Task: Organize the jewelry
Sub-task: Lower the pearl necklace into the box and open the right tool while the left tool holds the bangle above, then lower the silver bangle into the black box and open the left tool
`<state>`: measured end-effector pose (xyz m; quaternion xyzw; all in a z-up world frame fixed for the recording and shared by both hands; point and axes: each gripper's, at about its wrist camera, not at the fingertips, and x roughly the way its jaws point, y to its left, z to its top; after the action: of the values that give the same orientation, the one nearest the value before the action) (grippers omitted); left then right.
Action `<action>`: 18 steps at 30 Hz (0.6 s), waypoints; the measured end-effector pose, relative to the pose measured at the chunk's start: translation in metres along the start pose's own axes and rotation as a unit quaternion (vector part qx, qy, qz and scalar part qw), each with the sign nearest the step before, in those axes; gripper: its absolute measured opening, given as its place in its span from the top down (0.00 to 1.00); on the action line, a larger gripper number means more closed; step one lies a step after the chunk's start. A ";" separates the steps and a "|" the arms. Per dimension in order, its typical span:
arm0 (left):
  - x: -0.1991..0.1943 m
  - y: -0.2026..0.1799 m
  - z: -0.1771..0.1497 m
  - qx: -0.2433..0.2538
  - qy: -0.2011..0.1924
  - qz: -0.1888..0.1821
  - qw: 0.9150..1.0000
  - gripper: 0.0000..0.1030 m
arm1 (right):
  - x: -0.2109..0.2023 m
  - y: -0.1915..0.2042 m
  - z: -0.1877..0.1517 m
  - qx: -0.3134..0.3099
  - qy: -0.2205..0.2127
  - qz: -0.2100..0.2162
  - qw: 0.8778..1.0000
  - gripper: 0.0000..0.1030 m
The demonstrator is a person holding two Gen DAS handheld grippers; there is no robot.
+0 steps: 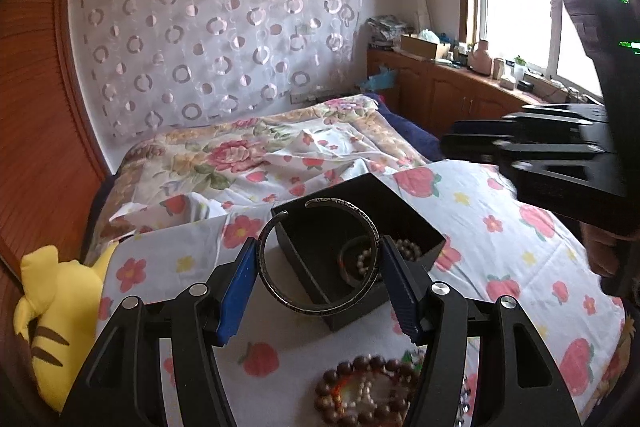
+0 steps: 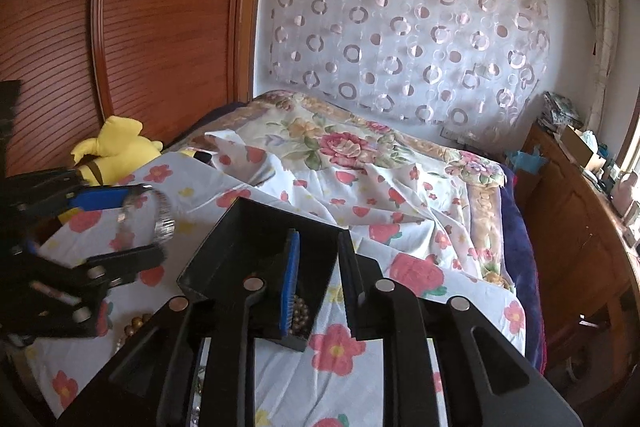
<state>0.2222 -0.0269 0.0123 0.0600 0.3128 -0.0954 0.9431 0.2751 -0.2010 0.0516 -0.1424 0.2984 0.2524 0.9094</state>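
My left gripper (image 1: pixel 318 259) is shut on a dark metal cuff bangle (image 1: pixel 280 291) and holds it upright just in front of an open black box (image 1: pixel 416 219). The box sits on the strawberry bedsheet and holds pearl beads (image 1: pixel 404 249). A brown wooden bead bracelet (image 1: pixel 360 391) lies on the sheet below the gripper. In the right wrist view the bangle (image 2: pixel 160 211) shows between the left gripper's pads. My right gripper (image 2: pixel 320 259) is open, its fingers straddling the right wall of the black box (image 2: pixel 224 247) without closing on it.
A yellow plush toy (image 1: pixel 52 307) lies at the bed's left edge by the wooden wardrobe (image 2: pixel 160 27). A crumpled floral quilt (image 1: pixel 240 155) covers the far bed. A wooden cabinet (image 1: pixel 460 95) with clutter runs under the window at right.
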 end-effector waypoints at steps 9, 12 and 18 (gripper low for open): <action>0.052 -0.007 0.012 -0.002 0.035 -0.003 0.999 0.44 | -0.015 -0.010 -0.015 0.003 0.000 0.002 1.000 0.79; 0.067 -0.005 0.011 -0.004 0.053 -0.001 0.999 0.44 | -0.018 -0.016 -0.027 0.006 0.004 0.000 1.000 0.79; 0.088 -0.010 0.008 -0.003 0.076 0.008 0.997 0.44 | -0.019 -0.024 -0.045 0.015 0.013 0.000 1.000 0.79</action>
<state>0.2938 -0.0502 -0.0343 0.0667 0.3833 -0.0820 0.9176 0.2546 -0.2465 0.0309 -0.1325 0.3136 0.2459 0.9076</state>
